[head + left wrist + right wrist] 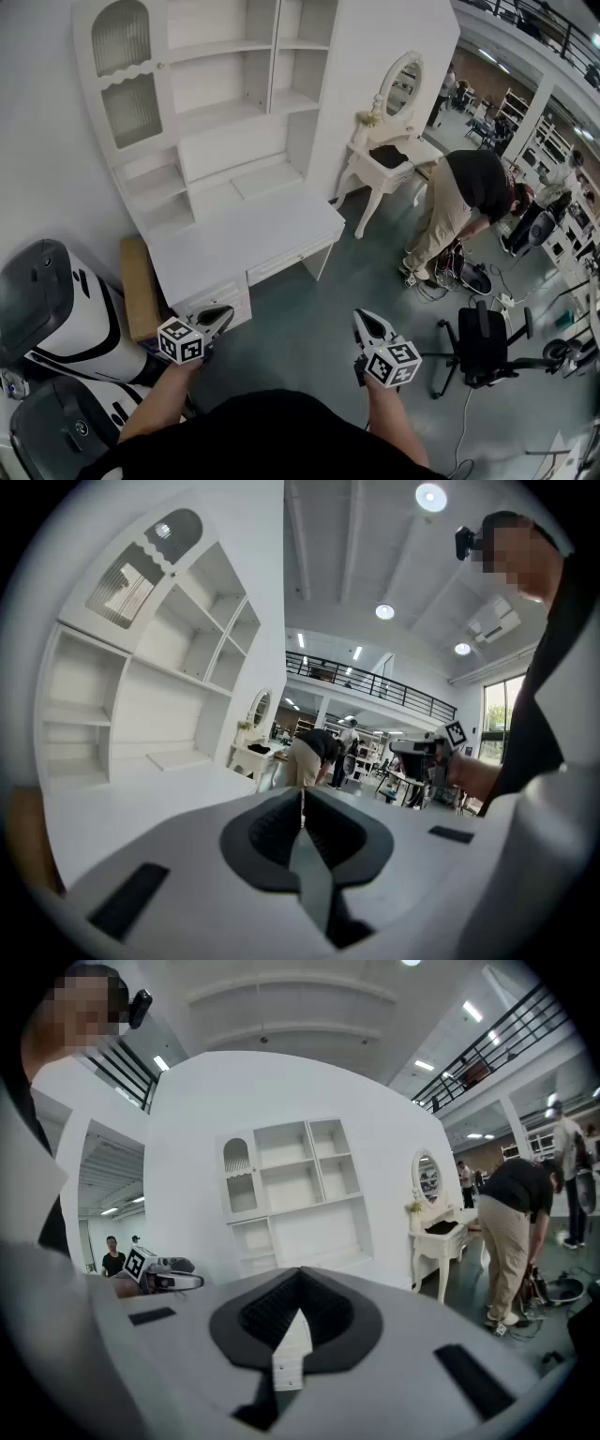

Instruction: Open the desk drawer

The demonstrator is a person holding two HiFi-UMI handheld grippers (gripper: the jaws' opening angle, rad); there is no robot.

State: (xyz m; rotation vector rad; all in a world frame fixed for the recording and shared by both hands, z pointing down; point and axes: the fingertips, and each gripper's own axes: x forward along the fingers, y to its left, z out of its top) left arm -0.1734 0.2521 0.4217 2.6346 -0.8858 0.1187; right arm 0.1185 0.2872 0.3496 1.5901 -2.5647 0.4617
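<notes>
A white desk (246, 230) with a tall shelf hutch (202, 103) stands against the wall. A wide drawer (289, 260) under its top and small drawers (223, 298) at its left front are closed. My left gripper (225, 312) hovers just in front of the small drawers, shut and empty. My right gripper (365, 319) is held over the floor, to the right of the desk's front, also shut and empty. In the left gripper view the jaws (302, 794) meet over the desktop (131, 803). The right gripper view shows closed jaws (300, 1277) aimed at the hutch (291, 1194).
A white vanity table with an oval mirror (389, 155) stands right of the desk. Beyond it a person (464, 202) bends over cables. A black office chair (483, 342) is at the right. White-and-black machines (56, 309) and a wooden board (139, 286) sit left of the desk.
</notes>
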